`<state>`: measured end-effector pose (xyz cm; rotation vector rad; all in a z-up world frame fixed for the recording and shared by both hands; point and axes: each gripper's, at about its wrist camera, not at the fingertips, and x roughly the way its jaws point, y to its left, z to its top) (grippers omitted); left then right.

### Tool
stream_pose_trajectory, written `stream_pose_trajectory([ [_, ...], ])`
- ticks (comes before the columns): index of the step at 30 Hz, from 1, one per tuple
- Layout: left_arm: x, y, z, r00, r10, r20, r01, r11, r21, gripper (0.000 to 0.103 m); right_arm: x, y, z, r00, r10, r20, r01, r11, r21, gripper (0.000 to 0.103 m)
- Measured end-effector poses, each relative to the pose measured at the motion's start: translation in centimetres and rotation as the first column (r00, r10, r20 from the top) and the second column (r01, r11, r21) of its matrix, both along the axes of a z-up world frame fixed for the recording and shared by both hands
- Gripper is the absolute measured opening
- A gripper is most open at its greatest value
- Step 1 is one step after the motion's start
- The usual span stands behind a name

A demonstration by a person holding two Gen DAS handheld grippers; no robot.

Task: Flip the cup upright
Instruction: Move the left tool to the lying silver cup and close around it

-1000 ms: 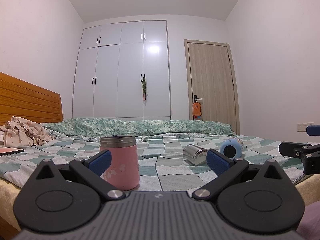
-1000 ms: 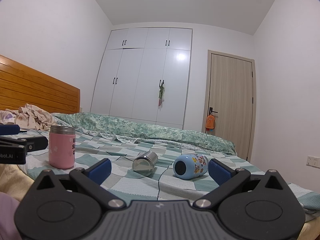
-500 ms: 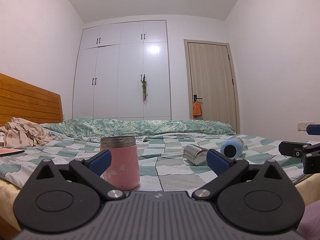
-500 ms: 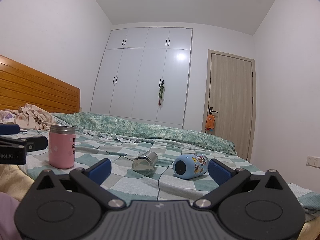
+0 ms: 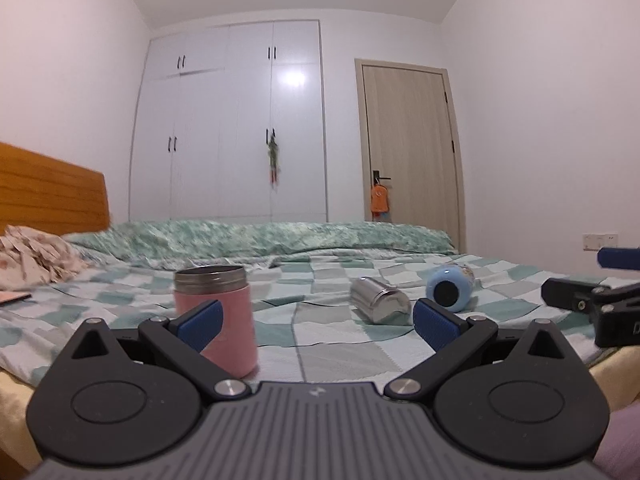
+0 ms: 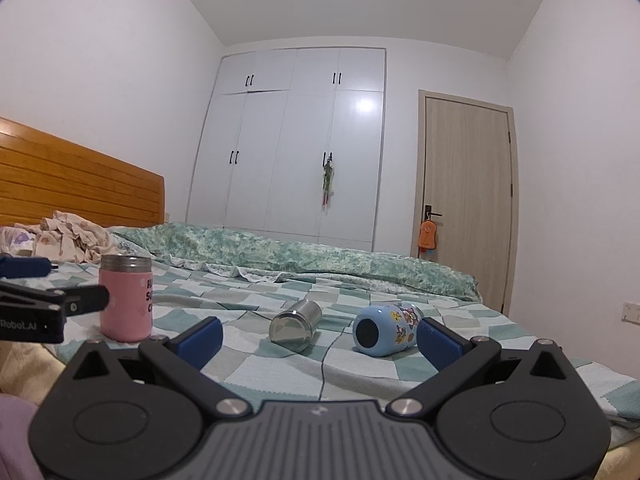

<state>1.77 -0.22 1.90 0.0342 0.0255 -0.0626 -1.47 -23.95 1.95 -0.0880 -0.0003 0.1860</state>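
A pink cup with a steel rim stands upright on the checked bed cover, just beyond my left gripper's left finger. It also shows at the left in the right wrist view. A steel cup lies on its side mid-bed. A blue cartoon cup lies on its side to its right. My left gripper is open and empty. My right gripper is open and empty, short of the two lying cups.
The bed has a green checked cover, a rolled green quilt at the far side and crumpled clothes by the wooden headboard. A white wardrobe and a door stand behind.
The left wrist view has shifted slightly and is a bit blurred; the cups sit slightly lower and further right in it. Both grippers stay open. The cups have not moved.
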Motion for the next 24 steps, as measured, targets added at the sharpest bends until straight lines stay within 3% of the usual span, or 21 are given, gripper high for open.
stream_pose_trajectory([
  [6, 3.1, -0.8, 2.4, 0.997, -0.062, -0.048, 0.061, 0.998, -0.006, 0.103, 2.8, -1.3, 1.0, 1.000, 0.020, -0.005, -0.020, 1.000, -0.009, 0.103],
  [13, 7.9, -3.8, 4.9, 0.990, -0.095, -0.109, 0.102, 0.993, 0.063, 0.103, 8.4, -3.6, 2.7, 0.997, 0.058, -0.047, -0.059, 0.998, -0.028, 0.103],
  [17, 11.6, -5.4, 6.6, 0.968, -0.139, -0.207, 0.157, 0.985, 0.071, 0.103, 12.3, -5.1, 3.7, 0.991, 0.092, -0.094, -0.095, 0.995, -0.029, 0.103],
  [24, 19.3, -8.2, 8.5, 0.927, -0.116, -0.358, 0.163, 0.981, 0.104, 0.103, 19.3, -7.3, 5.5, 0.977, 0.131, -0.170, -0.142, 0.989, -0.051, 0.103],
])
